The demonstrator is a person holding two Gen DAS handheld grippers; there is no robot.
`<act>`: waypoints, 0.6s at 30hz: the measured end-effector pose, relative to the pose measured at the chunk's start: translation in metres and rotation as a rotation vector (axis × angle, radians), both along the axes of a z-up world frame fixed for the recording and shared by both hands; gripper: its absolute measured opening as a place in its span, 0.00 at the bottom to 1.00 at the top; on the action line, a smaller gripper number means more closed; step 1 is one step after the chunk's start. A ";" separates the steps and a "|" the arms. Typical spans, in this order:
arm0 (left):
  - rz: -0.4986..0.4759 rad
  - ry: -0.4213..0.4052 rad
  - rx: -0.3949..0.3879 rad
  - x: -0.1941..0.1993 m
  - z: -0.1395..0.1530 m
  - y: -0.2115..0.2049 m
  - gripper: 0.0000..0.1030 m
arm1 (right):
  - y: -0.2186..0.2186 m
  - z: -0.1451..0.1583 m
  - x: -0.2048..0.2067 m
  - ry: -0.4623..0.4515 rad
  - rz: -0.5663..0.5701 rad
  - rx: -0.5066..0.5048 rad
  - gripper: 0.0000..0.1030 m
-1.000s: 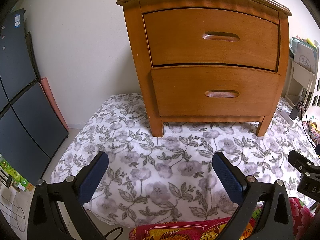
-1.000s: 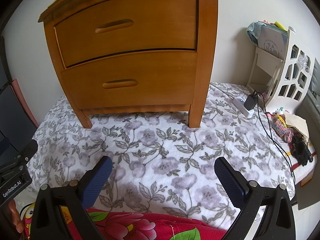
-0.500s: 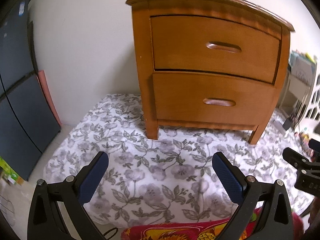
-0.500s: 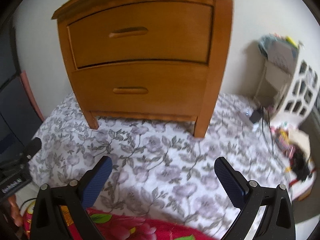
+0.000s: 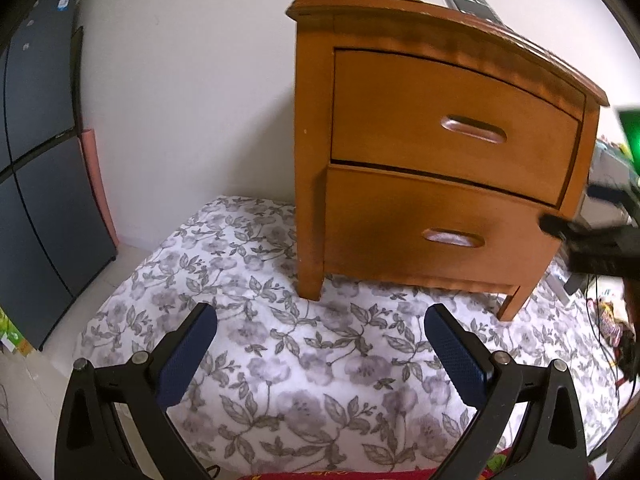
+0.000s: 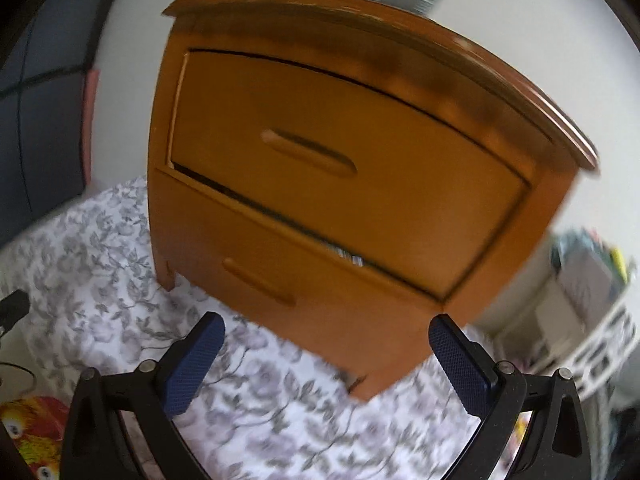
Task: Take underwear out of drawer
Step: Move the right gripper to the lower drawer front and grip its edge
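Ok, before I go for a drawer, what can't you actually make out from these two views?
- Underwear: not visible in either view; both the top drawer and the bottom drawer are shut.
- Sliver in the gap between the drawers: right wrist view, too blurred to identify.
- Dark flat thing on the nightstand top: cut short by its edge.
- Right gripper: left wrist view, blurred, cropped by the frame.

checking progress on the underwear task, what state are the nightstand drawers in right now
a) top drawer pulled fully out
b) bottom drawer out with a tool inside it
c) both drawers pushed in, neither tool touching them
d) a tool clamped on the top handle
c: the top drawer and bottom drawer sit in the nightstand, while the left tool and right tool hang open, short of it.
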State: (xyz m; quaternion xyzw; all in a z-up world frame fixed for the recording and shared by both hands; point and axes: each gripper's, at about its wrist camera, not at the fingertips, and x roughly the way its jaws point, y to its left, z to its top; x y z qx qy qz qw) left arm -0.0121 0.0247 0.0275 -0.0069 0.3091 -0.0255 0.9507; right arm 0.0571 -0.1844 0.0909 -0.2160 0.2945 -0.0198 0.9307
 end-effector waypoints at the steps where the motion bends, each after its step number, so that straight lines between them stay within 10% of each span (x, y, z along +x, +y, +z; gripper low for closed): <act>1: -0.008 0.003 0.017 0.001 -0.001 -0.003 1.00 | 0.001 -0.001 0.008 0.011 0.007 -0.009 1.00; 18: -0.048 0.005 0.129 0.000 -0.003 -0.025 1.00 | 0.009 -0.049 0.093 0.196 0.047 -0.099 0.99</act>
